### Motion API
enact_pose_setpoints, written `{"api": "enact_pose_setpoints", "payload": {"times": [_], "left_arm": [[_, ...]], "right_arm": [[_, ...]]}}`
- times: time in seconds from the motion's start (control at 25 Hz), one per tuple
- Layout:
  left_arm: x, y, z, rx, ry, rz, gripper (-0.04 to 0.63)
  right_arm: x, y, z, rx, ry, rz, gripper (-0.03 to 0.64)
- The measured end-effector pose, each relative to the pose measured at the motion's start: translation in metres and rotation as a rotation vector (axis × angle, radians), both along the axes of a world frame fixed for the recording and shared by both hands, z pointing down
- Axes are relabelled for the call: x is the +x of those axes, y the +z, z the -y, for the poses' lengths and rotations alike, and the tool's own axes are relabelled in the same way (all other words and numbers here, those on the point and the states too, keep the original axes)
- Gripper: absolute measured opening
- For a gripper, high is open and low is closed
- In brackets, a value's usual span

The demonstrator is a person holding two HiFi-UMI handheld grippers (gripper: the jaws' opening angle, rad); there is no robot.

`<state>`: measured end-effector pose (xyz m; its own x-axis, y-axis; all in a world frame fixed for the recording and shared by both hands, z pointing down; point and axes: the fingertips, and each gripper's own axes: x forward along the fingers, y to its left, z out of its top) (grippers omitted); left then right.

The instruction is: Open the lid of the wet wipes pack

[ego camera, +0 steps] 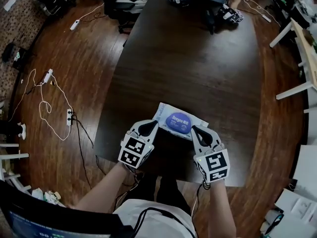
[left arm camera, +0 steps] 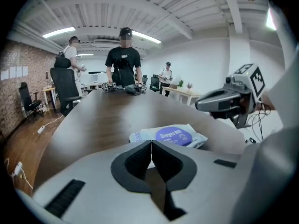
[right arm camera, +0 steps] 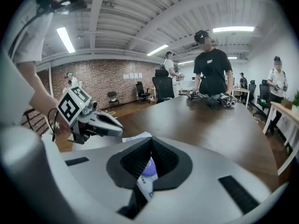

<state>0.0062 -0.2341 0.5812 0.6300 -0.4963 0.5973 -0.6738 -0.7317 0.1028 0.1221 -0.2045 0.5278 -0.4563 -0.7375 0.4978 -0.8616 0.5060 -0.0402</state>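
At lower centre of frame, wet wipes pack [ego camera: 179, 121] flanked by left gripper [ego camera: 148, 128] and right gripper [ego camera: 200, 132]; both pairs of jaws pressed together, empty.

A big dark table [ego camera: 198, 68] stands on a brown wood floor [ego camera: 89, 58]. White cords [ego camera: 47, 105] lie there. A person in black [left arm camera: 124, 62] stands by small dark things [ego camera: 230, 15], maybe tools.

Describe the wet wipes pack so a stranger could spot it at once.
Find the long dark table in the middle of the room. At its near end, between the left gripper and the right gripper, lies the wet wipes pack, a flat white pouch. Its round purple lid sets it apart from the dark gear at the far end.
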Motion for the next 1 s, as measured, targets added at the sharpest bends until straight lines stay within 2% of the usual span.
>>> {"api": "enact_pose_setpoints", "payload": {"times": [0.16,0.2,0.24,0.44,0.68,0.8,1.0], "left_arm": [[0.020,0.019,0.005,0.000,0.099,0.079,0.037],[0.023,0.023,0.004,-0.013,0.111,0.091,0.048],[0.025,0.027,0.002,-0.026,0.124,0.109,0.063],[0.029,0.043,-0.004,-0.012,0.189,0.209,0.078],[0.030,0.047,-0.006,0.038,0.220,0.256,0.083],[0.031,0.048,-0.006,0.066,0.213,0.264,0.083],[0.031,0.048,-0.004,0.084,0.199,0.257,0.081]], "right_arm": [[-0.014,0.024,0.011,-0.042,-0.117,-0.152,0.005],[-0.020,0.031,0.010,-0.068,-0.152,-0.177,0.109],[-0.025,0.038,0.010,-0.094,-0.186,-0.203,0.163],[-0.036,0.062,0.012,-0.151,-0.305,-0.376,0.266],[-0.041,0.081,0.014,-0.196,-0.341,-0.482,0.321],[-0.043,0.089,0.017,-0.217,-0.355,-0.530,0.324],[-0.042,0.095,0.019,-0.266,-0.350,-0.552,0.327]]}}
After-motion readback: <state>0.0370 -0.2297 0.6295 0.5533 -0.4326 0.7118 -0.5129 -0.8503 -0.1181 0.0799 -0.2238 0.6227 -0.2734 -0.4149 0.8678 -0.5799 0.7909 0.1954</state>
